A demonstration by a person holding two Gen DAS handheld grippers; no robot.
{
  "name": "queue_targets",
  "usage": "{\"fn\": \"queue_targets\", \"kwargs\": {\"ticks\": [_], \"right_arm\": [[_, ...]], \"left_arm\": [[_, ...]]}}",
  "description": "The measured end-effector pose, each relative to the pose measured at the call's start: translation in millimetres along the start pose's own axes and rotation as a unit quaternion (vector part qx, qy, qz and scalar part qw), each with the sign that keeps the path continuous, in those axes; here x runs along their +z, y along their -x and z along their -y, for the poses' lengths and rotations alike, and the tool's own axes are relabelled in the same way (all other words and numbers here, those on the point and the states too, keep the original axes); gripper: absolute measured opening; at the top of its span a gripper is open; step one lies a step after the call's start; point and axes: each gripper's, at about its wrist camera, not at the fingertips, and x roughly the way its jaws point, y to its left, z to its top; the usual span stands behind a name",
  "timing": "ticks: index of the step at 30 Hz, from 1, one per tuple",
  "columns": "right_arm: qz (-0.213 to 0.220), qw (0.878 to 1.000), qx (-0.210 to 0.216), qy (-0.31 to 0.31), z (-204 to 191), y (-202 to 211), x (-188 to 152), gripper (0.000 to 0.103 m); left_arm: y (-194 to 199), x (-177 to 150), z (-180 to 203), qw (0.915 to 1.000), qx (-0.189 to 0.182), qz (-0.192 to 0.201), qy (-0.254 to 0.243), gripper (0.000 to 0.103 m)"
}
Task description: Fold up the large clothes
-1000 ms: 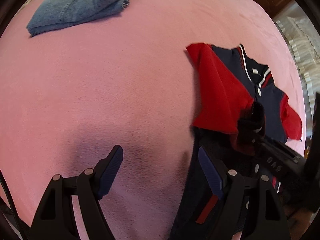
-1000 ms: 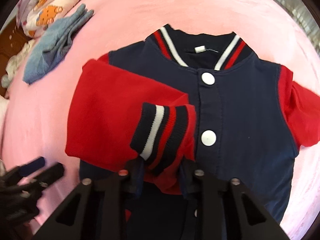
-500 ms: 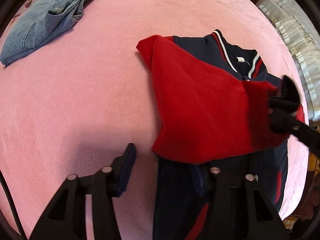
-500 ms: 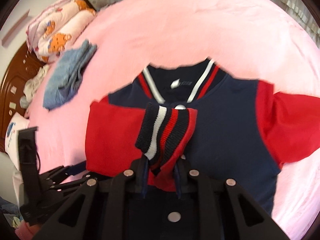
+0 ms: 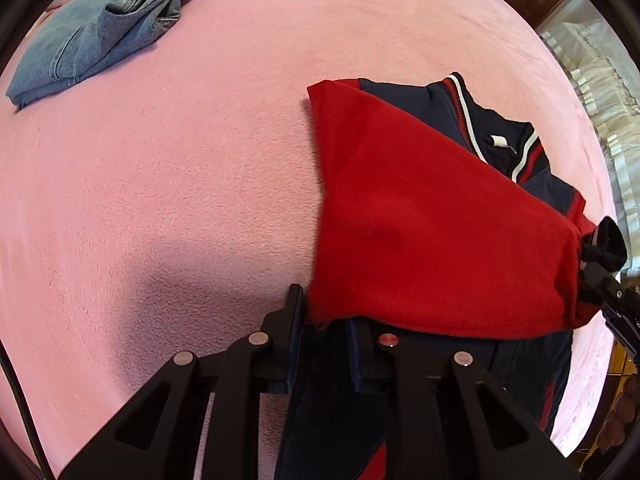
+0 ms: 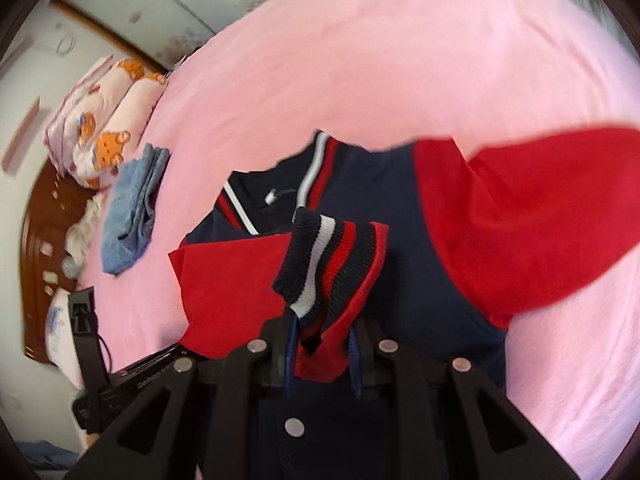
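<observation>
Pink bed (image 5: 200, 200): my left claw (image 5: 320, 344) just closed on the jacket (image 5: 440, 220) edge; right claw (image 6: 322, 344) grips its cuff (image 6: 332, 256) at 3 o'clock, so folding starts.

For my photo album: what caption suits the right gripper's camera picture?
Right gripper pinching a jacket's striped cuff above a pink bed.

A navy varsity-style jacket (image 6: 404, 208) with red sleeves lies front-up on the pink bed (image 5: 200, 160), its striped navy, red and white collar (image 6: 316, 168) pointing toward the bed's far edge. One red sleeve (image 5: 432, 240) is raised off the body and drawn across the chest, its striped knit cuff (image 6: 332, 264) pinched and hanging forward. The other red sleeve (image 6: 536, 216) spreads out flat toward the bed's right edge. White snap buttons (image 6: 294, 427) run down the front
</observation>
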Motion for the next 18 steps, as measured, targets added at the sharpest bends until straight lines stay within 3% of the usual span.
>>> {"fn": "queue_targets", "kwargs": {"ticks": [4,11,16,18], "right_arm": [[-0.015,0.999,0.017,-0.034,22.3,-5.4,-1.3,0.023],[-0.019,1.000,0.010,-0.008,29.3,0.3,1.3,0.032],[-0.011,0.999,-0.028,-0.018,46.1,11.0,1.4,0.032],[-0.008,0.999,-0.024,-0.035,58.1,18.6,-1.2,0.032]], "left_arm": [[-0.2,-1.6,3.0,0.9999,0.014,-0.001,-0.010,0.018],[-3.9,2.2,15.1,0.9995,0.030,-0.002,-0.008,0.018],[-1.8,1.7,23.1,0.9993,0.037,-0.002,0.001,0.018],[4.2,-0.7,22.4,0.9992,0.040,-0.001,0.002,0.018]]}}
